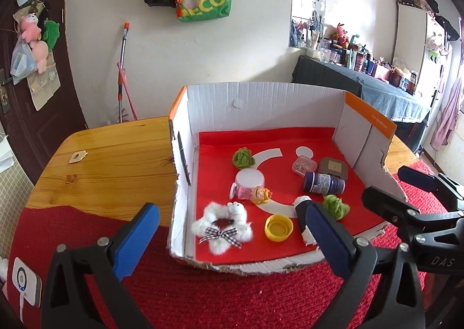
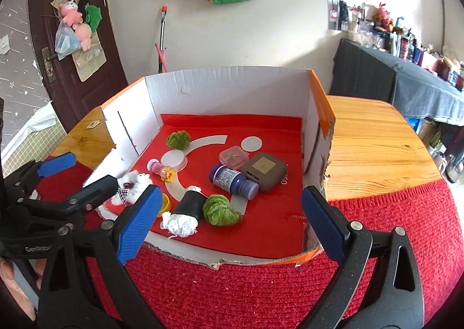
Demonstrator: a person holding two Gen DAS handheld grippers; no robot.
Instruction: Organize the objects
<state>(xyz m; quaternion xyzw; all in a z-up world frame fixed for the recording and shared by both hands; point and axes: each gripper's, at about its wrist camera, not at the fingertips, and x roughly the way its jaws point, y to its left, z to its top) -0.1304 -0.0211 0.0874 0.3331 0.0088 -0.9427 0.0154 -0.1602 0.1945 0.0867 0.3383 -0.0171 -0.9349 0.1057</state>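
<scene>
From the left wrist view, the left gripper (image 1: 232,239) hovers with its pads wide apart and empty at the near edge of the cardboard box (image 1: 261,97), above the white fluffy bear hair clip (image 1: 223,224) and yellow cap (image 1: 279,227). From the right wrist view, the right gripper (image 2: 229,224) is likewise spread and empty, near the black-and-white roll (image 2: 185,213), green yarn pompom (image 2: 219,210) and purple bottle (image 2: 232,181). A good pick probably means descending straight on one item, clear of its neighbours.

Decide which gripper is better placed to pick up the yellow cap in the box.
Probably left: the left gripper, open, frames the yellow cap. The right gripper is centred nearer the green pompom.
</scene>
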